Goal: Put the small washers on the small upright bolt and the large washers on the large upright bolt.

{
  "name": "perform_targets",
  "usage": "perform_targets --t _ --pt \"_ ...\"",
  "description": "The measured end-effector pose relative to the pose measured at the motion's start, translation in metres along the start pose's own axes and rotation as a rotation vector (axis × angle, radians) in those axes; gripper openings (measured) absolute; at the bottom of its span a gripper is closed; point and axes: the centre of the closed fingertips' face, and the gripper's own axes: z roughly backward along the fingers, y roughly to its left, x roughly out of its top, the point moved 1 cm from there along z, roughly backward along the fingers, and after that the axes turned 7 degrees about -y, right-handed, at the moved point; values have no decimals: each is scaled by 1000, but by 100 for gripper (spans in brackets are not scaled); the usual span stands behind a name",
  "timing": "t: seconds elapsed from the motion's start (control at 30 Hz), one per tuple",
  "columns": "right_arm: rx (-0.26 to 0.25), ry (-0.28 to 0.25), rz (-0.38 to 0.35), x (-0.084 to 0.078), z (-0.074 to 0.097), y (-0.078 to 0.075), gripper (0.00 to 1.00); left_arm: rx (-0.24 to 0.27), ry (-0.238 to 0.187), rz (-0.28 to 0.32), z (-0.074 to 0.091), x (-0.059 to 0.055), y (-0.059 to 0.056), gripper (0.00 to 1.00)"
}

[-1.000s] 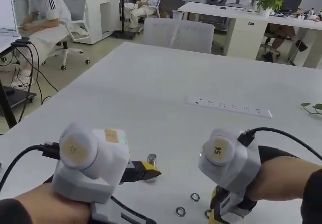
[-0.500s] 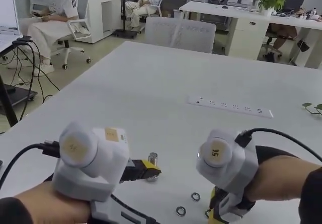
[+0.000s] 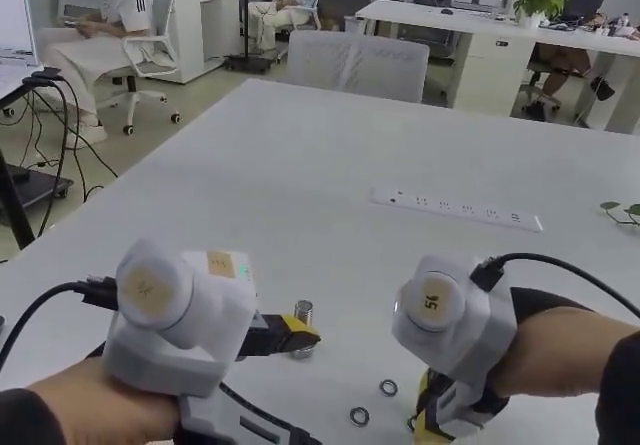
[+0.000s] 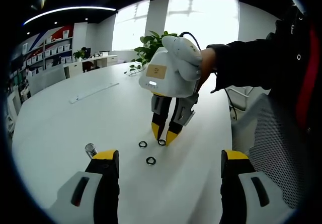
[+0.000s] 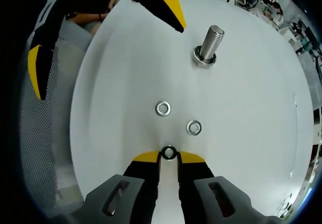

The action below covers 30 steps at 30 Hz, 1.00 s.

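Right gripper (image 5: 169,159) jaws appear clamped on a washer (image 5: 169,152) flat on the tabletop (image 5: 251,113). The upright bolt (image 5: 209,44), axis vertical, stands well ahead of these jaws, slightly right, beyond two loose washers (image 5: 163,108). Left gripper (image 4: 168,157) jaws wide apart, bolt just beside one jaw tip.

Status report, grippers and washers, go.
Left gripper open, close by the bolt. Right gripper shut on a washer on the table. Two more washers loose beside it.
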Motion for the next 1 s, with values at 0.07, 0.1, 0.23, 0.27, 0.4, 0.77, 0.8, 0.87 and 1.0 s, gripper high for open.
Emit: perform_targets --t 0.07,0.1,0.23,0.27,0.4,0.77,0.8,0.87,1.0 --pt "1 -1 -6 0 0 1 14 0 0 1 0 0 0 83" --pt "2 -1 -6 -1 1 1 14 1 -1 1 0 0 0 83" --pt "4 5 -8 -3 1 2 14 1 2 2 0 -1 0 83" --pt "4 6 -10 -4 2 2 14 0 2 2 0 -1 0 83" --pt "2 10 -17 -10 5 5 14 -1 3 2 -1 -1 0 83" --pt "-12 21 -58 -32 13 8 14 -9 8 -1 -2 -1 -2 83" --pt "-15 20 -61 -34 14 8 14 -10 9 -2 -2 -1 -2 83" --pt "-19 19 -68 -36 16 7 14 -10 9 -2 -2 -2 -2 83" --pt "-25 13 -88 -43 20 7 14 -10 9 0 -2 -2 -2 83"
